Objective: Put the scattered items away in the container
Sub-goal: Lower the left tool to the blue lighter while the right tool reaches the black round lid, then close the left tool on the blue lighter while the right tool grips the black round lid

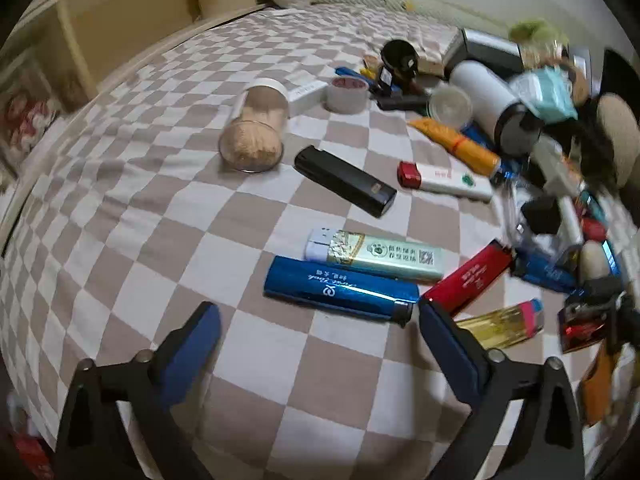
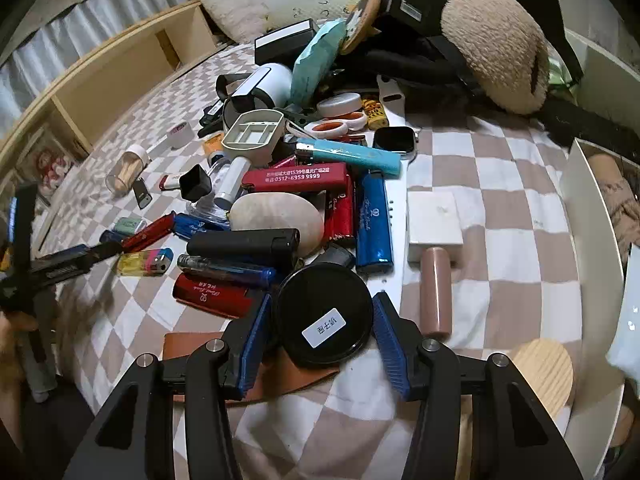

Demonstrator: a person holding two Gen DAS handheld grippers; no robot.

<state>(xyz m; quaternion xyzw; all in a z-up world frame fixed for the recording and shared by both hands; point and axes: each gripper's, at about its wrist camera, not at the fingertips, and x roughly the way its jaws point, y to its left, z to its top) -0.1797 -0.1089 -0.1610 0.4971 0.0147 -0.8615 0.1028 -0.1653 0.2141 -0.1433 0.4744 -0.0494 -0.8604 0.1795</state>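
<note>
Left wrist view first, going left to right: lots of bare checkered bed [image 1: 120, 208], then a clear jar [image 1: 256, 132] lying on its side, a black lighter [image 1: 344, 180], and nearer the camera a green lighter [image 1: 376, 254] touching a blue lighter [image 1: 340, 288]. The left gripper [image 1: 318, 320] has its pads apart with nothing between them. The blue lighter lies just ahead of the gap, and the right-hand pad sits just beside the tip of a red lighter [image 1: 468, 278]. My guess is it's lining up on the blue one, since that's the closest loose thing on its side of the pile. The right edge is blurry clutter, can't make out much.

Right wrist view: at far left you can see the other gripper poking in over a yellow lighter [image 2: 144, 262]. The middle is the main heap of lighters, with a flat stone [image 2: 276, 220] on top of it. The right gripper [image 2: 322, 316] is clamped on a round black tin [image 2: 324, 314] with a white label, one pad pressing each side of it, and the tin sits over a brown leather piece [image 2: 200, 344]. Grabbing it across the width makes sense, as a flat disc gives no other purchase. Further right are a white box [image 2: 434, 220] and a pinkish cylinder [image 2: 436, 290], then the container's white wall [image 2: 596, 232] at the far right edge, well apart from the tin. So the tin is held but not yet in; I reckon lift and swing right is next
</note>
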